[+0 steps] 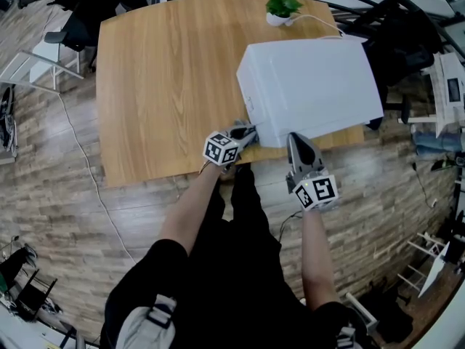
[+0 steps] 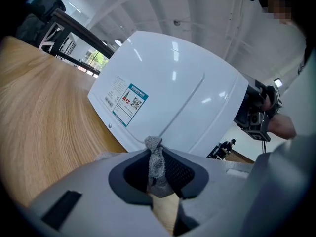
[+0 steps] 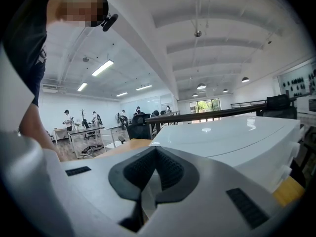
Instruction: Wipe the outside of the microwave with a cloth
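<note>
A white microwave (image 1: 309, 86) stands on the right part of the wooden table (image 1: 160, 86), near its front edge. My left gripper (image 1: 243, 133) sits at the microwave's near left corner, shut on a small grey cloth (image 2: 157, 157) that pokes up between the pads. In the left gripper view the microwave's side (image 2: 173, 98), with a sticker (image 2: 129, 101), fills the space just ahead of the cloth. My right gripper (image 1: 299, 147) is at the microwave's near edge, its jaws shut with nothing between them (image 3: 155, 174). The microwave's top (image 3: 237, 137) lies right beside it.
A potted plant (image 1: 281, 7) stands behind the microwave at the table's far edge, with a white cable (image 1: 320, 22) running from it. Bare tabletop spreads to the left. An office chair (image 1: 73, 27) and metal racks stand on the wood floor around the table.
</note>
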Motion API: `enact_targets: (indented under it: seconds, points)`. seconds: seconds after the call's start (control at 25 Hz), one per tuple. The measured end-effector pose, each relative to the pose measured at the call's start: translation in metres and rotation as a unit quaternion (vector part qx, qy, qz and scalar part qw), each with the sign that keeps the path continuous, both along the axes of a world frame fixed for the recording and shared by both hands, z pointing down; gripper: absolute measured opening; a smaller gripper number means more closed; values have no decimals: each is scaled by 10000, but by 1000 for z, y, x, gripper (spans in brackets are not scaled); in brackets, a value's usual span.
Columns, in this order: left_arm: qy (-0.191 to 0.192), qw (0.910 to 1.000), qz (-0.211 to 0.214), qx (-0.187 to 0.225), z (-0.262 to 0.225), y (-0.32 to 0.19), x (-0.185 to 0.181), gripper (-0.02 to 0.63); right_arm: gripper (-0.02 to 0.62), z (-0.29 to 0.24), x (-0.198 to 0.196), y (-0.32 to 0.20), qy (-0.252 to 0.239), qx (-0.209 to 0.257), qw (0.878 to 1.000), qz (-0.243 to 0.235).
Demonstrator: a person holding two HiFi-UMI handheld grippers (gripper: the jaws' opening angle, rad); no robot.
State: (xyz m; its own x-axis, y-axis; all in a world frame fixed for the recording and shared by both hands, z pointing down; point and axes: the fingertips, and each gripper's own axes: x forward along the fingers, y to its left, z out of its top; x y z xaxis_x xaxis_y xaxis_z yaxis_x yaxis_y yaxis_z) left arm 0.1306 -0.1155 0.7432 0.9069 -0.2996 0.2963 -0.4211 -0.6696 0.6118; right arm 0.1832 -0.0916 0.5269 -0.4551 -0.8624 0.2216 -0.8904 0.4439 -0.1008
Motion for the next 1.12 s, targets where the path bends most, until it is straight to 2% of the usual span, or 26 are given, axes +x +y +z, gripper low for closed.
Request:
enact_targets:
  seconds: [0.52,1.12]
  points:
    - [200,9996,90,-198,-1,31,8,60,-3,-1,1,-1,-7,5,10000,82]
    - [150,9974,672,-199,-4,72,19,60,-3,2,3,-1,-16,27,9999,147]
